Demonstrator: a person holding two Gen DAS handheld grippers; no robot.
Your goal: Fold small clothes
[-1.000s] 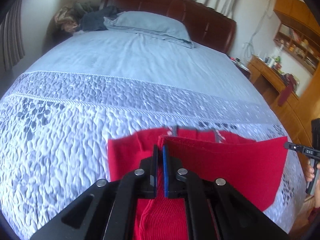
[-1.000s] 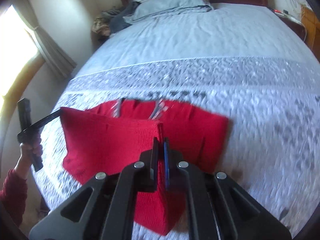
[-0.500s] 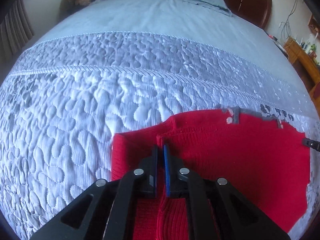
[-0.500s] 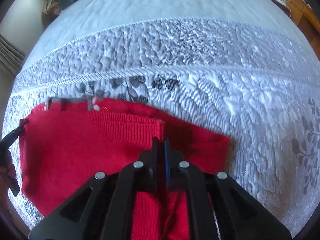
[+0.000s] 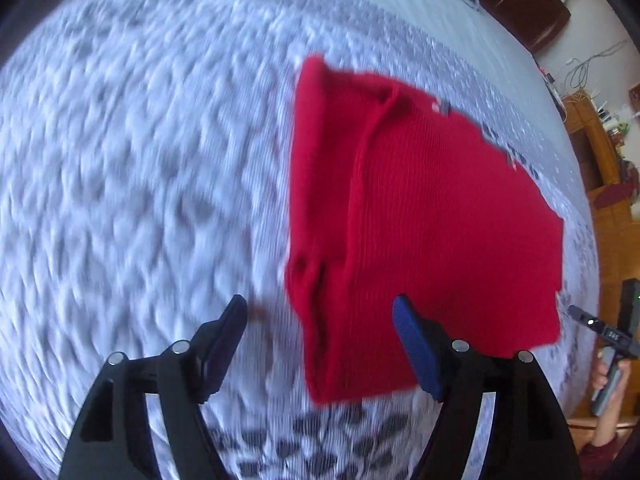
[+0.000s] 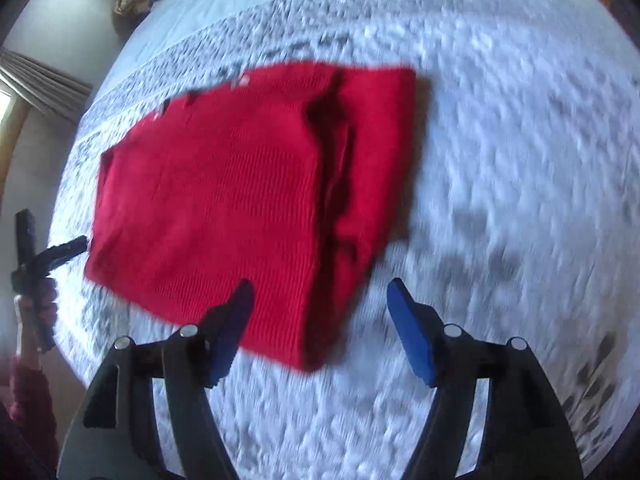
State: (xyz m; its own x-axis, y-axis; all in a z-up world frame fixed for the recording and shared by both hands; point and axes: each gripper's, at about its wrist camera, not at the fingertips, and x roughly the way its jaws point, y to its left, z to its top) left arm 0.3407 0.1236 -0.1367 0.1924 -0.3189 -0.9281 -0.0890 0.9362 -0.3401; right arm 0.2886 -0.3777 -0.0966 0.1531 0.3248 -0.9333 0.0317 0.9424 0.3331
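My left gripper (image 5: 320, 308) over the near edge of the red knitted garment (image 5: 420, 220), jaws opening with nothing pinched, my right gripper (image 6: 320, 292) likewise opening above it, garment lying folded on the quilted bedspread (image 5: 140, 160), frames blurred

Both views are bright with daylight. Strong motion blur smears the quilted bedspread (image 5: 140, 152) and the red garment (image 6: 224, 200). The fisheye lens bends the bed's edges, and the picture corners are dark.
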